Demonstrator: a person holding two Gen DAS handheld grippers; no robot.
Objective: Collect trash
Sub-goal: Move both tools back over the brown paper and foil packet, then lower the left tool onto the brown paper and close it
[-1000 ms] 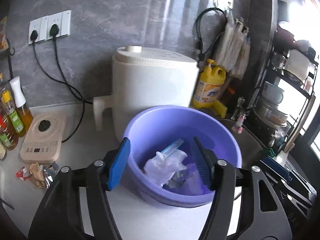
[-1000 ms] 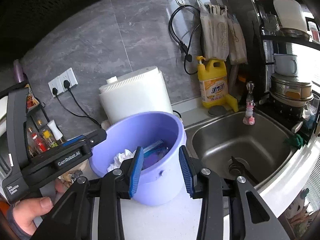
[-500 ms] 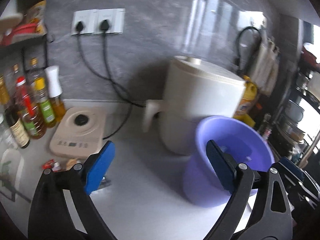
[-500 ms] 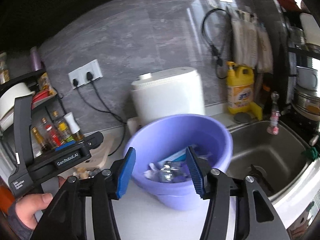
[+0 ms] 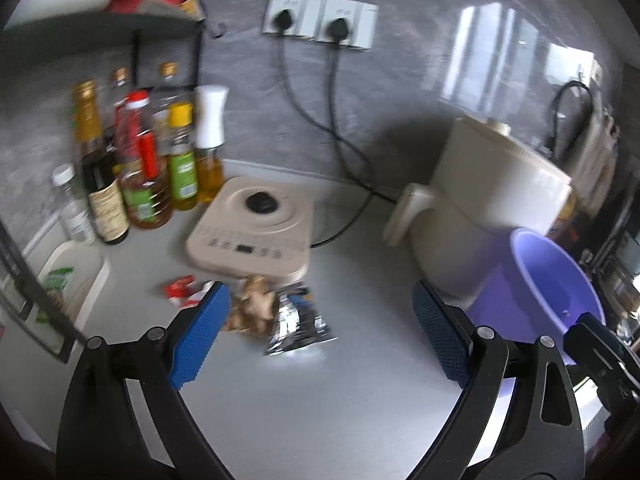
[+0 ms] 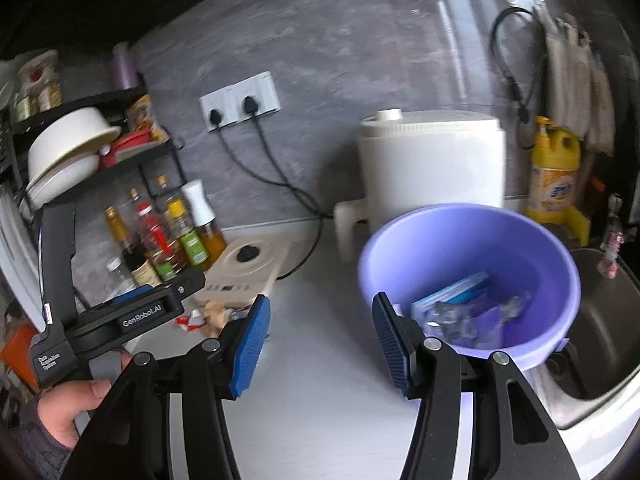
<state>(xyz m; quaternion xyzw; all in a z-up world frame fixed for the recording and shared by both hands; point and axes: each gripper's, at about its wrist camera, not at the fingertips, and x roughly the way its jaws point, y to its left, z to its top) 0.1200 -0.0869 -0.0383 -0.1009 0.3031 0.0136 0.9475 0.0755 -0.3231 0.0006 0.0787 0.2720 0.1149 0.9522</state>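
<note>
Loose trash lies on the white counter in front of the beige cooker: a silver foil wrapper point(image 5: 298, 322), crumpled brown paper point(image 5: 252, 308) and a red wrapper point(image 5: 180, 286). My left gripper point(image 5: 320, 332) hangs just short of that pile, open wide with nothing between its blue pads point(image 5: 200, 336). The purple basin point(image 5: 560, 276) stands at the right, beside the white appliance. In the right wrist view the basin's rim point(image 6: 570, 280) rings a blue-white packet point(image 6: 452, 294) and clear plastic. My right gripper point(image 6: 320, 336) is open and empty, left of the basin. The same pile point(image 6: 212, 314) shows beyond its left finger.
A beige cooker point(image 5: 252, 232) and several oil and sauce bottles point(image 5: 140, 176) stand at the back left under a black shelf. A white appliance point(image 5: 492, 208) with cords to wall sockets point(image 5: 320, 20) sits behind the basin. A sink point(image 6: 600, 344) lies right; a hand point(image 6: 68, 408) holds the left gripper.
Both views have swung left, away from the basin towards the pile by the cooker. The jaws of both grippers stand wider than a second ago. The left gripper has left the basin.
</note>
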